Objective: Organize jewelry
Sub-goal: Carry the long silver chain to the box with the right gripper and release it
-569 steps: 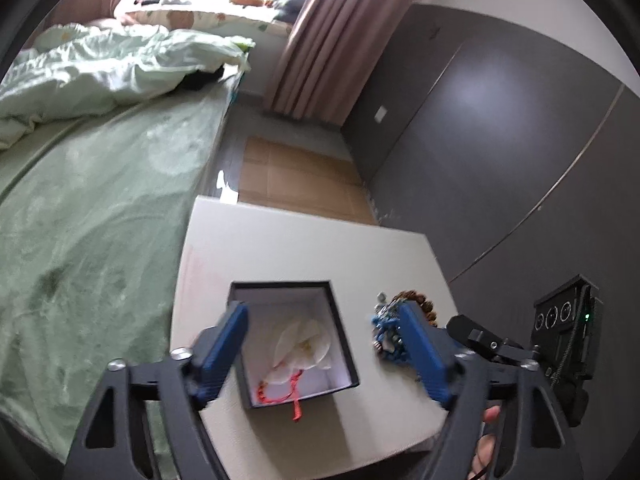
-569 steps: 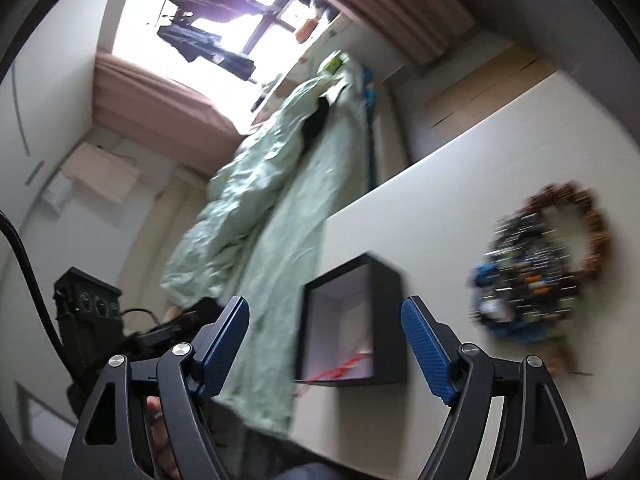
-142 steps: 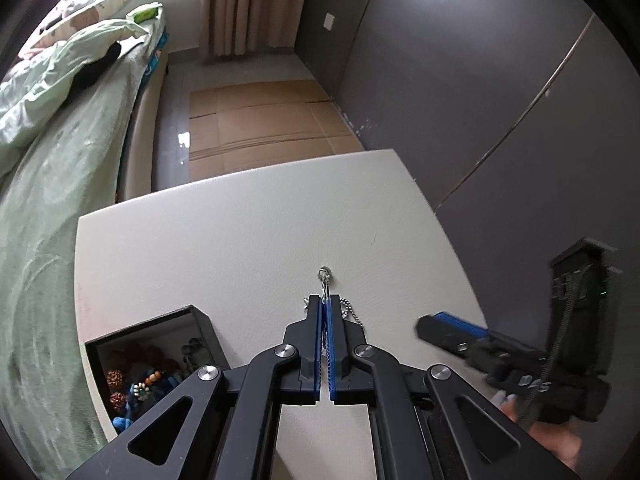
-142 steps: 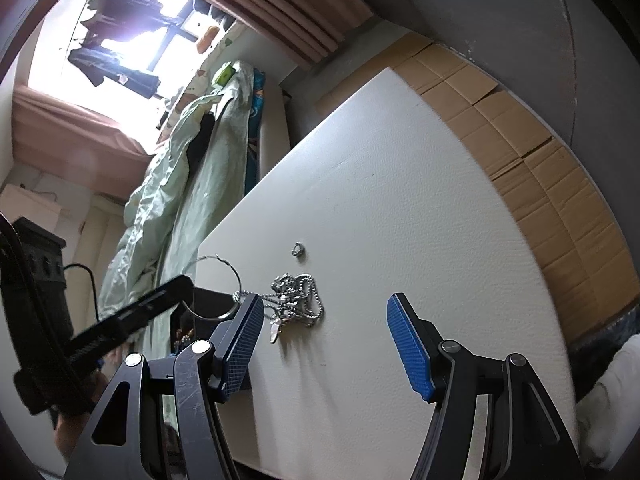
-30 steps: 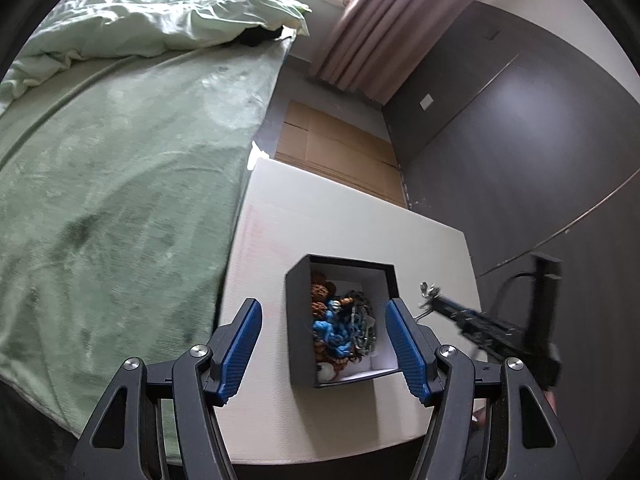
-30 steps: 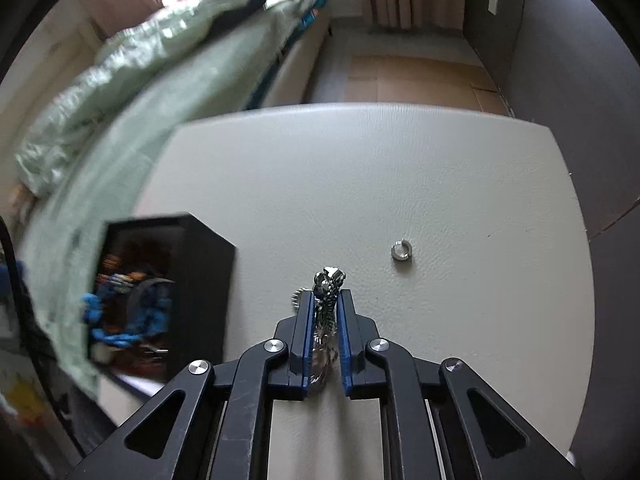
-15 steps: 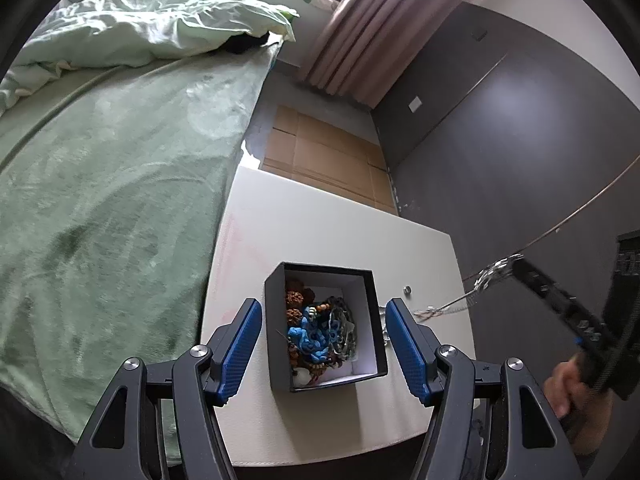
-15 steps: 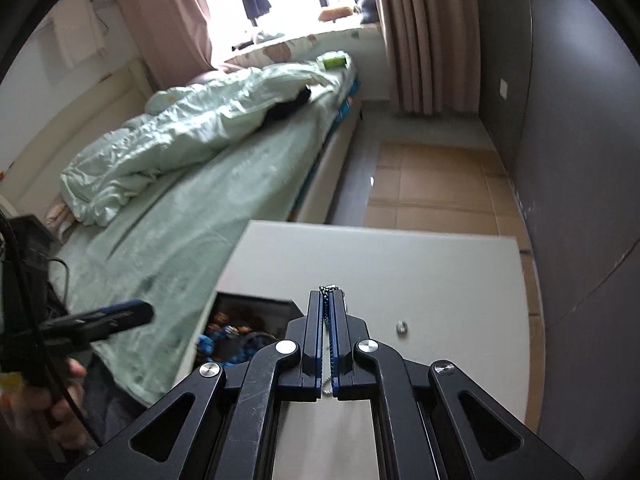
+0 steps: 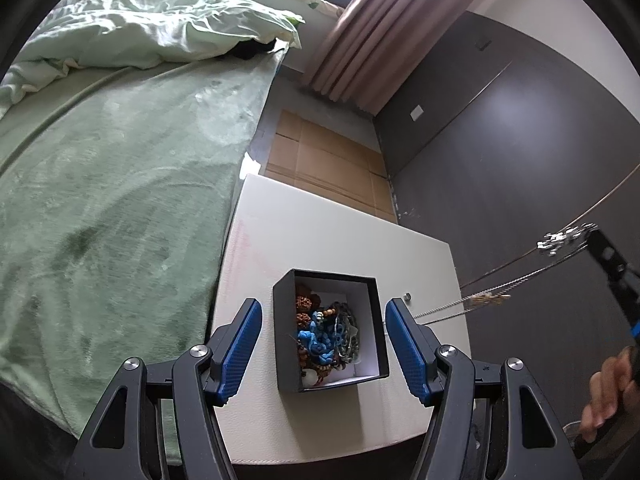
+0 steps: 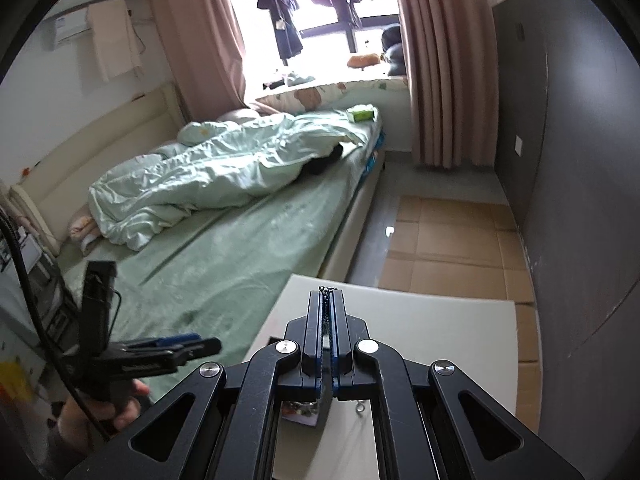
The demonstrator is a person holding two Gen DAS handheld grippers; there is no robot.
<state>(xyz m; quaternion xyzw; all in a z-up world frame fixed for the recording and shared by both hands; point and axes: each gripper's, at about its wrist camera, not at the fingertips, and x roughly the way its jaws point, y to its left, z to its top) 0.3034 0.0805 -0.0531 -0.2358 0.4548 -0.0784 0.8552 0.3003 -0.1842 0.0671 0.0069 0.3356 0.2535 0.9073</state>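
Left wrist view: the left gripper (image 9: 323, 340) hovers over the white counter (image 9: 320, 240) with its blue fingers (image 9: 242, 344) spread apart and nothing between them. Below, between the fingers in the picture, sits an open black box (image 9: 330, 330) holding a heap of beads and chains, blue, brown and silver. A small ring (image 9: 407, 297) lies on the counter just right of the box. At the far right the right gripper (image 9: 590, 236), held by a hand (image 9: 608, 392), is raised well above the counter and pinches a silver chain (image 9: 480, 294), which hangs in a long slant down toward the box's right side. A green bed (image 9: 112, 200) lies to the left.

Right wrist view: the right gripper (image 10: 327, 296) has its fingers (image 10: 314, 320) closed on the chain (image 10: 327, 289), whose links show at the tips. The counter (image 10: 440, 328) is below. The ring (image 10: 360, 409) shows under the fingers. The left gripper (image 10: 200, 342) is at near left.
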